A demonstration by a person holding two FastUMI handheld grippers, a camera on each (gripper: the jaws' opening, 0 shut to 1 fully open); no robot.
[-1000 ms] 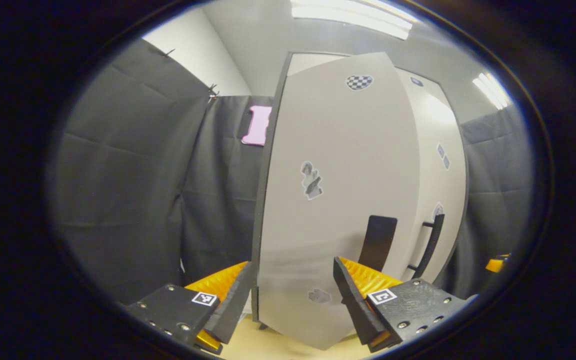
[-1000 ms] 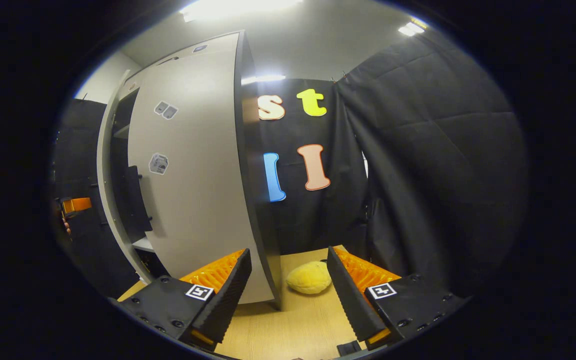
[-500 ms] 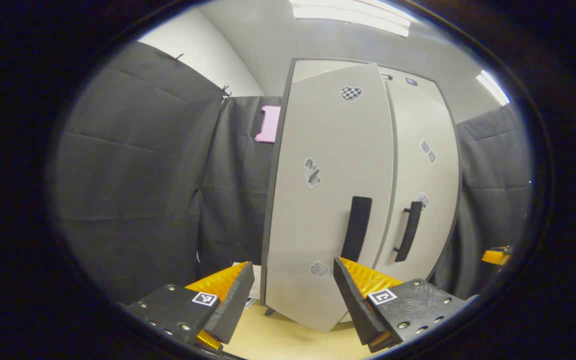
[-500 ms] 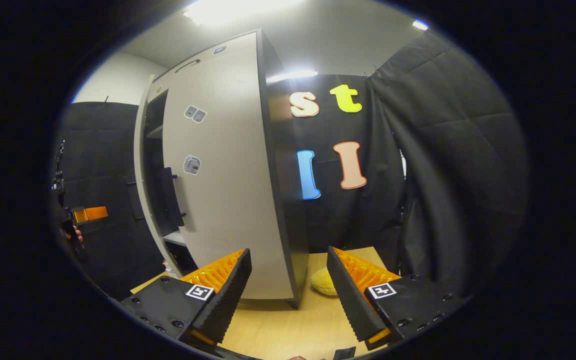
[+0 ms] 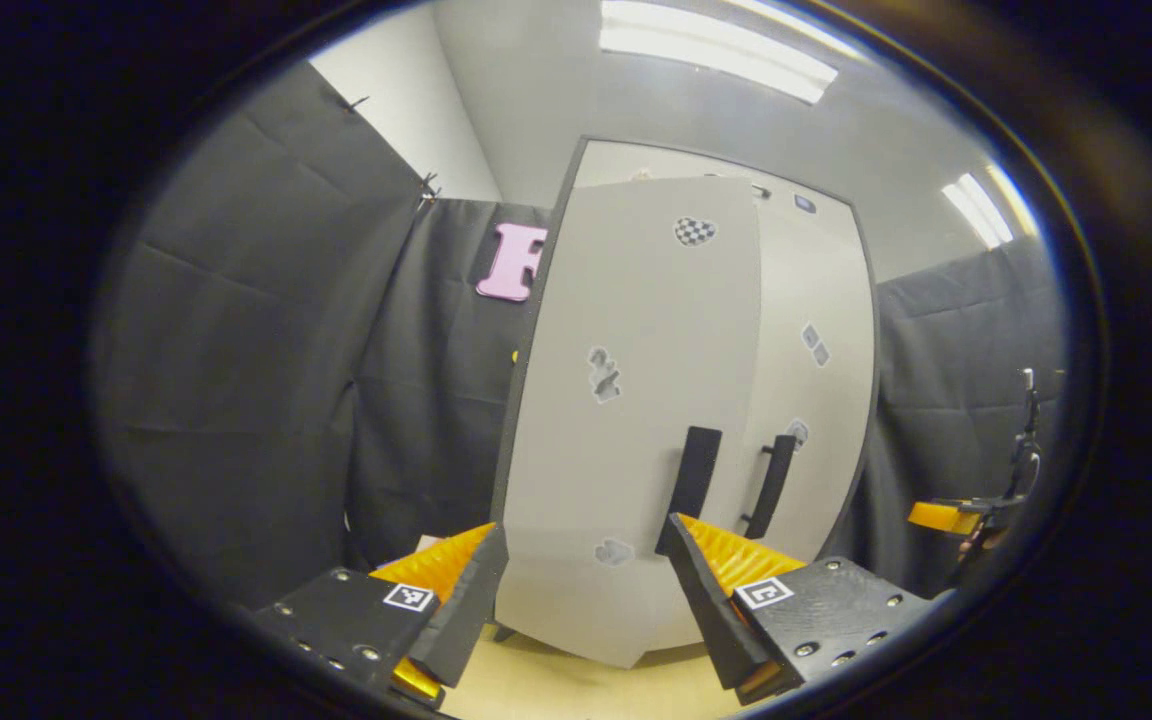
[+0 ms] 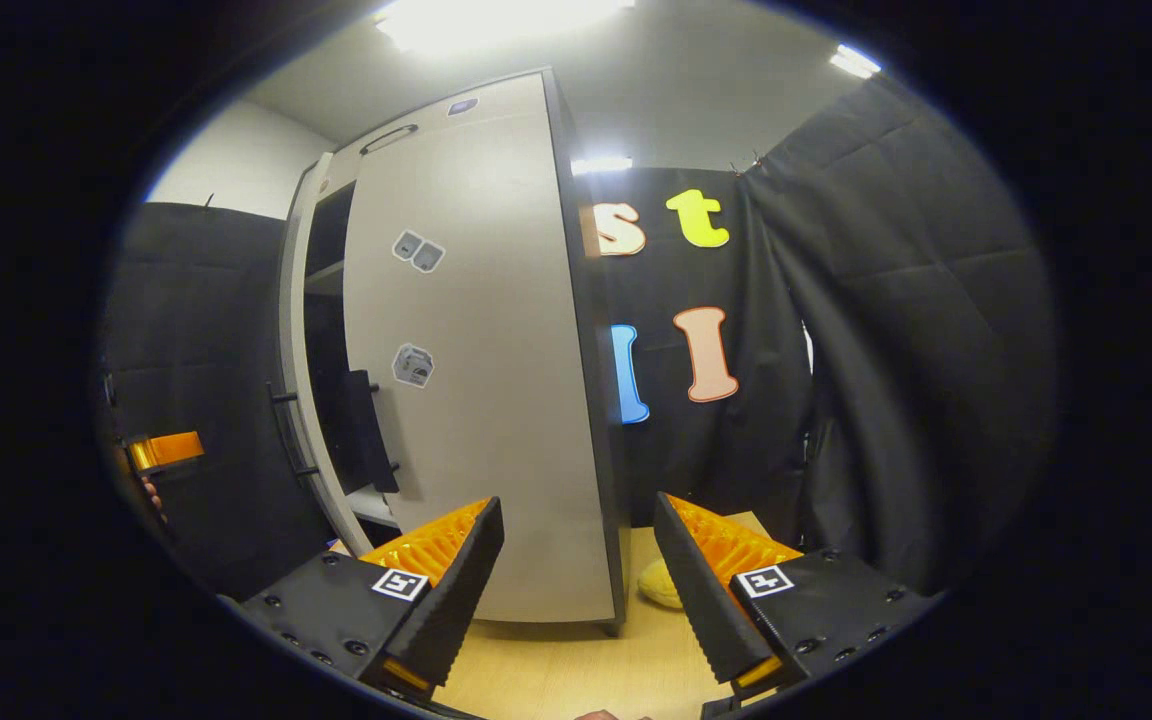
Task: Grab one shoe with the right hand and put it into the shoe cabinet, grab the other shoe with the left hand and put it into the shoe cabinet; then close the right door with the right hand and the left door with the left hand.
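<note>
The tall grey shoe cabinet (image 5: 706, 165) stands ahead on a wooden floor. In the left gripper view its left door (image 5: 636, 330) hangs a little ajar, its dark handle (image 5: 691, 475) beside the right door's handle (image 5: 771, 485). My left gripper (image 5: 581, 535) is open and empty, a short way in front of the left door's lower part. In the right gripper view the right door (image 6: 481, 400) looks nearly closed, and a dark gap (image 6: 326, 300) beside it shows a shelf inside. My right gripper (image 6: 576, 510) is open and empty before that door's outer edge.
A yellow soft object (image 6: 658, 585) lies on the wooden floor (image 6: 556, 670) beside the cabinet's right side. Black cloth walls close in on both sides. The other gripper shows far off, at the edge of each view (image 5: 946, 515) (image 6: 161, 450).
The left door has swung towards the cabinet and my left gripper has drawn back from it. My right gripper has backed off too, and the yellow object now sits mostly behind the cabinet's corner.
</note>
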